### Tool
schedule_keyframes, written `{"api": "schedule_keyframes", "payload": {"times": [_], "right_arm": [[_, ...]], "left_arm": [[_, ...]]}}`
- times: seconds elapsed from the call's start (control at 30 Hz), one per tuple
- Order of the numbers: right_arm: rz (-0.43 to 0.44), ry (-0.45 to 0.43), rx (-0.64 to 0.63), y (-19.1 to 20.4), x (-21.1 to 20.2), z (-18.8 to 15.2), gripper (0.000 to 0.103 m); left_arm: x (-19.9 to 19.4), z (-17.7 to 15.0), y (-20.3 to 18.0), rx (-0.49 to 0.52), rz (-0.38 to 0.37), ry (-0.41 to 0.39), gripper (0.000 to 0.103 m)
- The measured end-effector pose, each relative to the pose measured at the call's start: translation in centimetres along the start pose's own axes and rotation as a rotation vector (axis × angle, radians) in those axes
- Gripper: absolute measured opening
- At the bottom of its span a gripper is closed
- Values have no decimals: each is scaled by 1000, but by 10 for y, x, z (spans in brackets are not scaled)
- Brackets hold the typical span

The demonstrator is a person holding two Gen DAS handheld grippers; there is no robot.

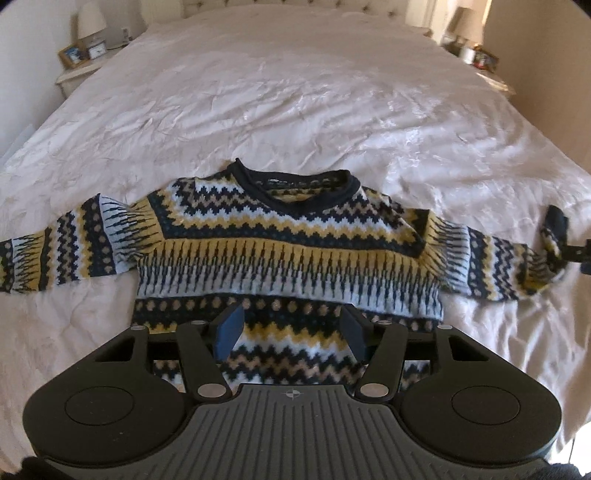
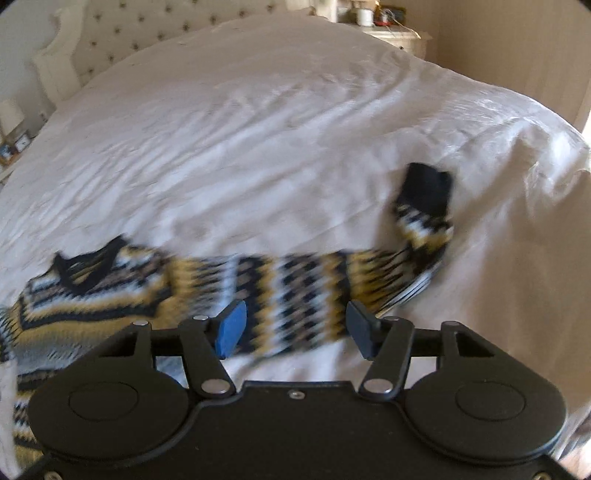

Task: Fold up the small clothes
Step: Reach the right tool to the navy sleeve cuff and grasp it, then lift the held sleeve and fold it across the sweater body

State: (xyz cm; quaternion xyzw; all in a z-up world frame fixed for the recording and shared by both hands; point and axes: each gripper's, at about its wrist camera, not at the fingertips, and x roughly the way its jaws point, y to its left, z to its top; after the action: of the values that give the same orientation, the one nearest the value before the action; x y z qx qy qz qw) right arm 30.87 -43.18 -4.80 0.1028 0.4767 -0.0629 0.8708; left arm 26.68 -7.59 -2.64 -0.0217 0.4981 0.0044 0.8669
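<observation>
A small knitted sweater (image 1: 288, 254) in navy, yellow, white and tan zigzags lies flat, front up, on the bed, sleeves spread to both sides, neck away from me. My left gripper (image 1: 291, 334) is open and empty, hovering over the sweater's lower hem. My right gripper (image 2: 295, 328) is open and empty, just above the right sleeve (image 2: 295, 291), whose navy cuff (image 2: 424, 192) bends up at the end. The right gripper's tip (image 1: 580, 254) shows at the far right edge of the left wrist view, beside that cuff.
The white crumpled bedspread (image 1: 295, 110) covers a wide bed. A tufted headboard (image 2: 147, 29) stands at the far end. Nightstands with lamps and small items stand at both far corners: one on the left (image 1: 79, 66), one on the right (image 1: 476, 51).
</observation>
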Motion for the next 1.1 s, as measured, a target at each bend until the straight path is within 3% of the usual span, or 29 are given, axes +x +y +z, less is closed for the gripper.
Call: {"api": "schedule_keyframes", "payload": {"times": [0.23,0.4,0.63,0.67,0.7,0.73,0.8,0.93,1.1], "right_arm": [[-49,38,-3,-72,54,63,63],[-66,73,15,-109,97,96,63],[-5,156,105,-142,150,105,61],[9,162,122,-145,151,103,58],[32,166,142,-147,153,101,48],[59,171,163,-151,155,99,32],[113,176,208,-157,158,96,22],[133,122,236,-154,137,90,19],[163,-7,260,-140,76,100,18]], "left_arm": [[8,14,-35,-66,40,5,56],[11,20,-56,-59,86,12,56],[12,26,-63,-67,151,25,56],[13,27,-63,-65,160,27,56],[13,28,-62,-66,167,29,56],[14,28,-62,-66,174,31,56],[15,27,-61,-67,182,37,56],[20,29,-55,-65,189,41,56],[23,31,-43,-50,177,29,56]]}}
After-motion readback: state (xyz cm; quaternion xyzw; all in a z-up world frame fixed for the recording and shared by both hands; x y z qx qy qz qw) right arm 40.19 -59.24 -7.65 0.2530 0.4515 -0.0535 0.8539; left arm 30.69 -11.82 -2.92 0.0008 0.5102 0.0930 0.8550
